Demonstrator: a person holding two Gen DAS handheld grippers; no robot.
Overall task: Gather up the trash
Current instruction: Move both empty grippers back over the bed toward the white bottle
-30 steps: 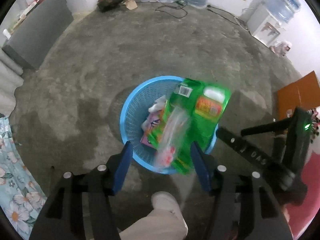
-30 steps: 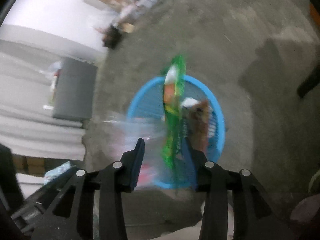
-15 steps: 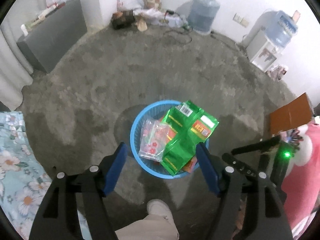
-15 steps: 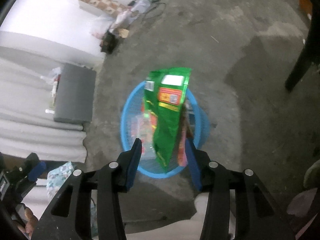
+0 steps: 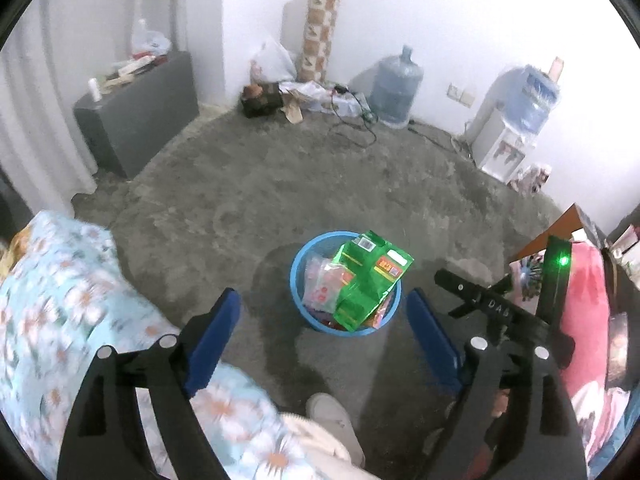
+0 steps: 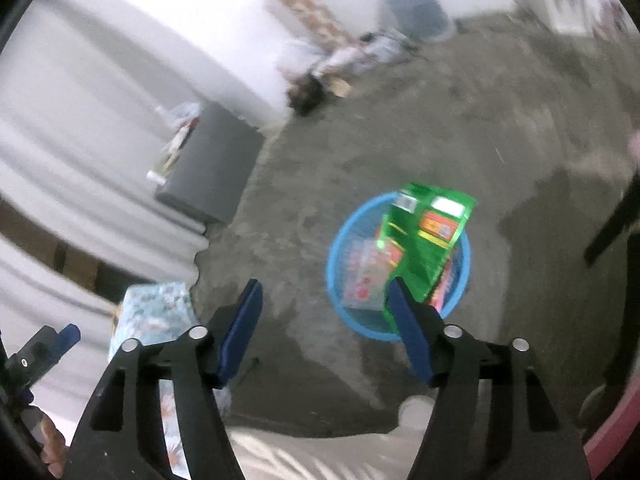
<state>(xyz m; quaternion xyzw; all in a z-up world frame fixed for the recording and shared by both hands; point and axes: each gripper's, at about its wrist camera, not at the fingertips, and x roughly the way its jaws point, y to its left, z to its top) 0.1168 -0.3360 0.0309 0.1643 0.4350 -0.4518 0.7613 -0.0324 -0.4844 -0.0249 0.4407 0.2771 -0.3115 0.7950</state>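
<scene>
Left-wrist view: the left tongs (image 5: 322,310) stand wide apart with nothing between the blue pads; their jaws have just been opening. Between them, at centre frame and well beyond the tips, a blue mesh basket (image 5: 301,276) sits on the grey concrete floor (image 5: 280,184). A green snack bag (image 5: 370,280) lies tilted across the basket, its upper end overhanging the right rim; a clear pink-printed wrapper (image 5: 326,290) lies beside it on the left, inside the basket. A floral cloth (image 5: 60,300) fills the lower left of the frame. A water bottle (image 5: 396,88) and a water dispenser (image 5: 512,120) stand against the far wall at upper right.

Right-wrist view, blurred: the right tongs (image 6: 324,308) are likewise parted and empty, their jaws having just been opening. The basket (image 6: 340,248) appears right of centre, partly behind the right finger, with the green bag (image 6: 432,236) and the wrapper (image 6: 364,276) in it. A grey cabinet (image 6: 212,164) stands at left of centre.
</scene>
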